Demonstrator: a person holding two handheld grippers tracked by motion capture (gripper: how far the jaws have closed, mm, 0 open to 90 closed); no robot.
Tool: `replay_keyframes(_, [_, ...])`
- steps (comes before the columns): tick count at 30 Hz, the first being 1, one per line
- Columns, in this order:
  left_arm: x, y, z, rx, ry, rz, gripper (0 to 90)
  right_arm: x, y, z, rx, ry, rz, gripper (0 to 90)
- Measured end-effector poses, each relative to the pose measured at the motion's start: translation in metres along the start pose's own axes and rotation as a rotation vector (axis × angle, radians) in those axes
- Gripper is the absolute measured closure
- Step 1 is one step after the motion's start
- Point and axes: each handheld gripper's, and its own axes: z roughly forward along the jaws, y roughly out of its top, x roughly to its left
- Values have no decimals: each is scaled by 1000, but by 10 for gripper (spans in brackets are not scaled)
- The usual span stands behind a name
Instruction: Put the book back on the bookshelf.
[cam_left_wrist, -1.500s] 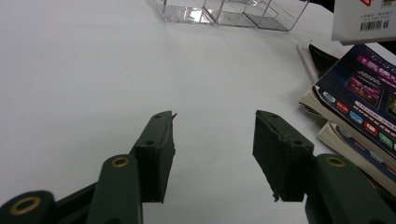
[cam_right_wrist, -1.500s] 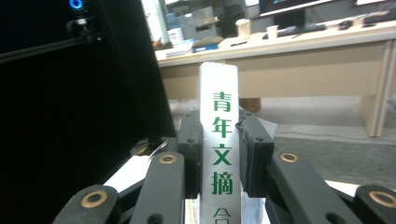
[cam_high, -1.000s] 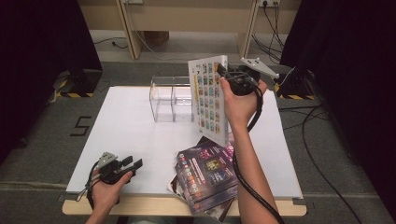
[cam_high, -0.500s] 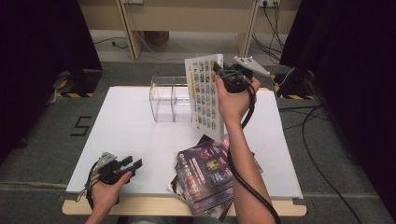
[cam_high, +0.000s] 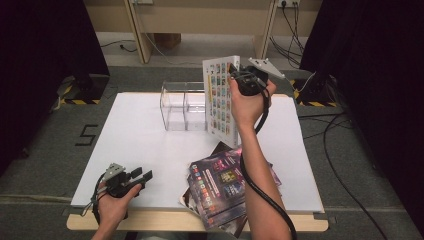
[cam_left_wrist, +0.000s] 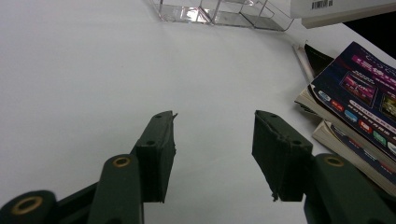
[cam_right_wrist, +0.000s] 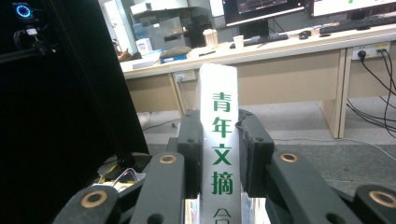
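White tabletop (cam_high: 150, 145), desks behind; right gripper (cam_high: 239, 80) clamped tight on magazine (cam_high: 220, 100) spine, held upright just over clear acrylic rack (cam_high: 184, 105), prob to slot in; left gripper (cam_high: 141, 176) idle, jaws wide apart, empty, nr front edge by mag stack (cam_high: 225, 182)

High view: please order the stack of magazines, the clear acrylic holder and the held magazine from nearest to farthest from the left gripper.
From the left gripper, at the table's near left:
1. Stack of magazines, just to its right at the near edge.
2. Clear acrylic holder, at the table's far side.
3. Held magazine, upright in the right gripper, beside the holder and slightly farther.
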Motion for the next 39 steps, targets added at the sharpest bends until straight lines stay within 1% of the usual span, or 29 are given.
replay_keyframes(8, [0, 0, -1, -4, 2, -1, 480, 0, 1, 13, 12, -6, -2, 743])
replay_keyframes(9, [0, 0, -1, -4, 3, -7, 480, -1, 1, 18, 18, -11, -3, 742])
replay_keyframes(14, [0, 0, 0, -2, 0, -5, 480, -3, 3, 26, 29, -24, 1, 743])
replay_keyframes(18, [1, 0, 0, -3, -1, -5, 481, -5, 3, 36, 40, -38, -8, 743])
replay_keyframes(22, [1, 1, -1, -6, -2, -4, 481, -4, 2, 41, 41, -40, -15, 742])
replay_keyframes(23, [1, 1, 0, -6, -3, -3, 481, -5, 2, 45, 44, -37, -12, 742])
replay_keyframes(25, [1, 1, 0, -5, -3, -3, 481, -4, 2, 46, 43, -39, -10, 742])
replay_keyframes(27, [1, 1, 0, -5, -3, -4, 481, -3, 3, 49, 40, -42, -13, 742])
replay_keyframes(28, [1, 0, 0, -5, -4, -3, 481, -3, 3, 54, 36, -46, -16, 742])
replay_keyframes(29, [1, 0, 0, -5, -4, -3, 482, -3, 3, 54, 36, -46, -16, 742])
replay_keyframes(30, [1, 0, 0, -5, -6, -3, 482, -4, 3, 59, 28, -56, -13, 742])
replay_keyframes(31, [1, 0, 0, -5, -6, -3, 482, -4, 3, 59, 28, -56, -13, 742])
replay_keyframes(34, [1, 0, 0, -4, -9, -2, 482, -2, -4, 70, 13, -59, -26, 741])
replay_keyframes(35, [1, 0, 0, -4, -9, -2, 482, -2, -4, 70, 13, -59, -26, 741])
replay_keyframes(37, [1, 0, 1, -2, -10, -2, 482, -1, -9, 73, 17, -60, -28, 741])
replay_keyframes(38, [2, -1, 1, -1, -10, -1, 482, 0, -15, 74, 7, -58, -39, 740])
replay_keyframes(39, [2, -1, 1, 1, -11, 0, 482, 1, -16, 72, 1, -54, -38, 740])
